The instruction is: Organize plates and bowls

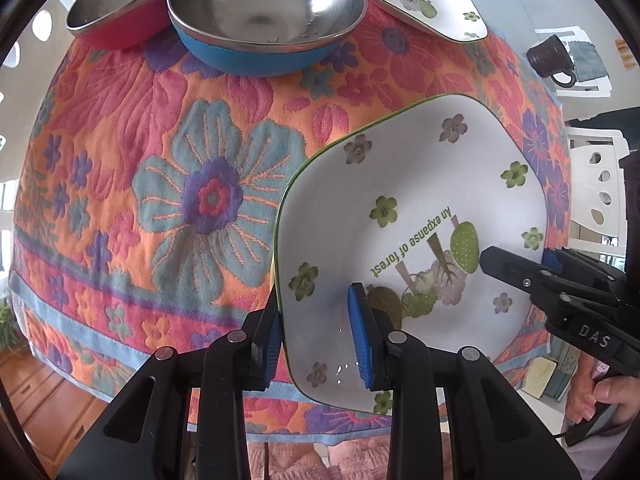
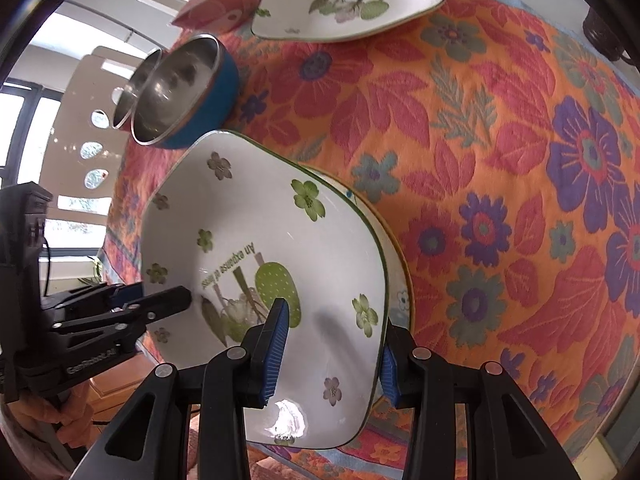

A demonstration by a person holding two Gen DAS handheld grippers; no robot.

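Both grippers' fingers (image 1: 362,336) clamp plate (image 1: 420,184)

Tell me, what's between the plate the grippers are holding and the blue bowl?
Nothing but bare flowery tablecloth. In the left wrist view, only cloth lies between the held plate and the blue bowl.

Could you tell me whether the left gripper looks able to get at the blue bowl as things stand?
Probably not yet: the left gripper is shut on the rim of the white plate, so it is occupied. The flowered cloth between it and the blue bowl lies bare.
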